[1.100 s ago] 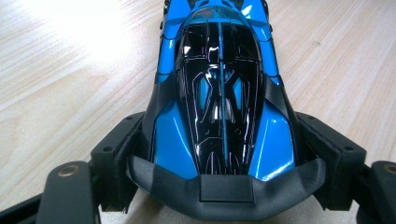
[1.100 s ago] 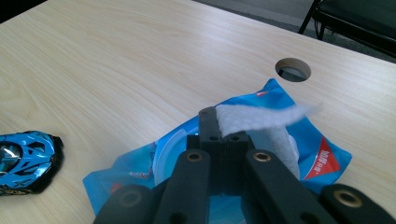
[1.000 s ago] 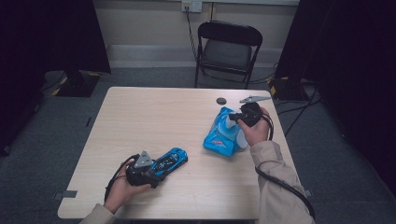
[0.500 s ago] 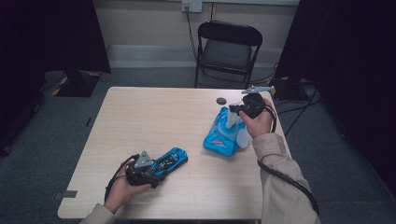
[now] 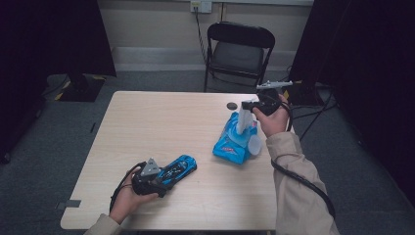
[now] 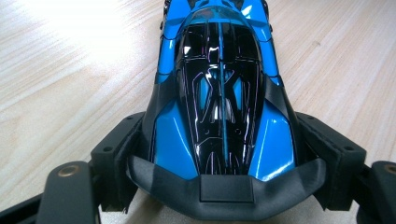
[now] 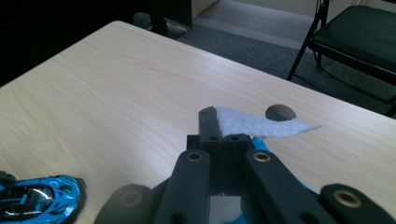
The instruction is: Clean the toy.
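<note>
A blue and black toy car rests on the table near its front left. My left gripper is shut on its rear end. In the left gripper view both pads press the car at its flanks. A blue wipes pack lies at the right, its white lid flipped open. Above it my right gripper is shut on a white wipe that stretches up out of the pack. In the right gripper view the wipe sticks out sideways from the closed tips.
A small dark round disc lies on the wooden table just behind the pack. A black folding chair stands beyond the far edge. Cables trail from both grippers, and the toy car appears low in the right gripper view.
My right gripper has risen above the pack, drawing the white wipe up and out with it. The left gripper and the car have stayed still.
</note>
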A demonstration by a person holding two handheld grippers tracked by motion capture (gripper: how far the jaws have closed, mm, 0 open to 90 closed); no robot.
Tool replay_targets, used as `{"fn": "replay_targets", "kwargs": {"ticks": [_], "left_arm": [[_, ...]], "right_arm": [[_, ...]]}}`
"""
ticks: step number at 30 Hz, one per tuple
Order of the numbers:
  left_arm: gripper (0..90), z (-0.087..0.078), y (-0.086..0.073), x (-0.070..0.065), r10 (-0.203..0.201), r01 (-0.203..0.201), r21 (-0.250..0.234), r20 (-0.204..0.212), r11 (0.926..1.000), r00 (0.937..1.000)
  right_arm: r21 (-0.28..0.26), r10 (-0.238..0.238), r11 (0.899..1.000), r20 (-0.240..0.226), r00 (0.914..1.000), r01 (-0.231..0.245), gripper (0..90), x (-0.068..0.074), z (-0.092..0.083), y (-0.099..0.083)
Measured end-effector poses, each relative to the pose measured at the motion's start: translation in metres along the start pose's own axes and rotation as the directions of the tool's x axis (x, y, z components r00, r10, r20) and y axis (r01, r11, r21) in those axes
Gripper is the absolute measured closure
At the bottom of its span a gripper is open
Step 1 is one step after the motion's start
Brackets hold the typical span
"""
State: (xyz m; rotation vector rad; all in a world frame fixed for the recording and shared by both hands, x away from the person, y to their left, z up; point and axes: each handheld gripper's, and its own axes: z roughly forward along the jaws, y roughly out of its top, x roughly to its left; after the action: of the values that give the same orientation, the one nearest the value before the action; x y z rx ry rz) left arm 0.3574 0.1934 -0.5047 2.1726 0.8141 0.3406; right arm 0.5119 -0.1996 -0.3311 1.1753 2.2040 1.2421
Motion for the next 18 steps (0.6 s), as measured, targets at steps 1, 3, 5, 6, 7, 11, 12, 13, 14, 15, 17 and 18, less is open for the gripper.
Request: {"fn": "replay_targets", "kwargs": {"ticks": [1, 3, 5, 6, 7, 11, 12, 13, 14, 15, 17, 18], "left_arm": [[23.4, 0.0, 0.0, 0.0, 0.0, 0.0, 0.001, 0.0, 1.0, 1.0], [23.4, 0.0, 0.0, 0.0, 0.001, -0.001, 0.0, 0.0, 1.0, 1.0], [23.4, 0.0, 0.0, 0.0, -0.001, 0.001, 0.0, 0.0, 1.0, 1.0], [23.4, 0.0, 0.0, 0.0, -0.001, 0.001, 0.0, -0.001, 1.0, 1.0], [23.4, 0.0, 0.0, 0.0, -0.001, 0.001, -0.001, -0.001, 1.0, 1.0], [23.4, 0.0, 0.0, 0.0, -0.002, 0.002, -0.002, -0.001, 1.0, 1.0], [23.4, 0.0, 0.0, 0.0, -0.002, 0.002, -0.002, -0.001, 1.0, 1.0], [23.4, 0.0, 0.0, 0.0, -0.002, 0.002, -0.002, -0.001, 1.0, 1.0], [23.4, 0.0, 0.0, 0.0, -0.002, 0.002, -0.002, -0.001, 1.0, 1.0], [23.5, 0.0, 0.0, 0.0, -0.002, 0.002, -0.002, -0.001, 1.0, 1.0], [23.5, 0.0, 0.0, 0.0, -0.002, 0.002, -0.002, -0.001, 1.0, 1.0], [23.5, 0.0, 0.0, 0.0, -0.001, 0.001, -0.002, -0.001, 1.0, 1.0]], "right_arm": [[-0.006, 0.003, 1.0, -0.004, 1.0, -0.003, 90.0, 0.0, -0.002, 0.002], [-0.015, -0.001, 1.0, 0.001, 1.0, 0.001, 90.0, 0.001, -0.006, 0.008], [-0.024, 0.002, 1.0, 0.002, 1.0, -0.002, 90.0, 0.001, -0.009, 0.011], [-0.026, 0.003, 1.0, 0.001, 1.0, -0.003, 90.0, 0.001, -0.01, 0.012], [-0.029, 0.002, 1.0, 0.003, 1.0, -0.002, 90.0, 0.001, -0.012, 0.013], [-0.041, -0.005, 0.999, -0.001, 1.0, 0.005, 90.0, 0.004, -0.018, 0.02], [-0.042, -0.008, 0.999, 0.0, 1.0, 0.008, 90.0, 0.004, -0.02, 0.021], [-0.046, -0.013, 0.999, 0.001, 0.9999, 0.013, 90.0, 0.005, -0.022, 0.023], [-0.051, -0.012, 0.999, -0.002, 0.9999, 0.012, 90.0, 0.006, -0.023, 0.024], [-0.06, -0.015, 0.998, -0.007, 0.9999, 0.014, 90.0, 0.007, -0.025, 0.027], [-0.071, -0.019, 0.997, -0.005, 0.9998, 0.019, 90.0, 0.008, -0.029, 0.03], [-0.075, -0.019, 0.997, -0.008, 0.9998, 0.018, 90.0, 0.008, -0.03, 0.032]]}}
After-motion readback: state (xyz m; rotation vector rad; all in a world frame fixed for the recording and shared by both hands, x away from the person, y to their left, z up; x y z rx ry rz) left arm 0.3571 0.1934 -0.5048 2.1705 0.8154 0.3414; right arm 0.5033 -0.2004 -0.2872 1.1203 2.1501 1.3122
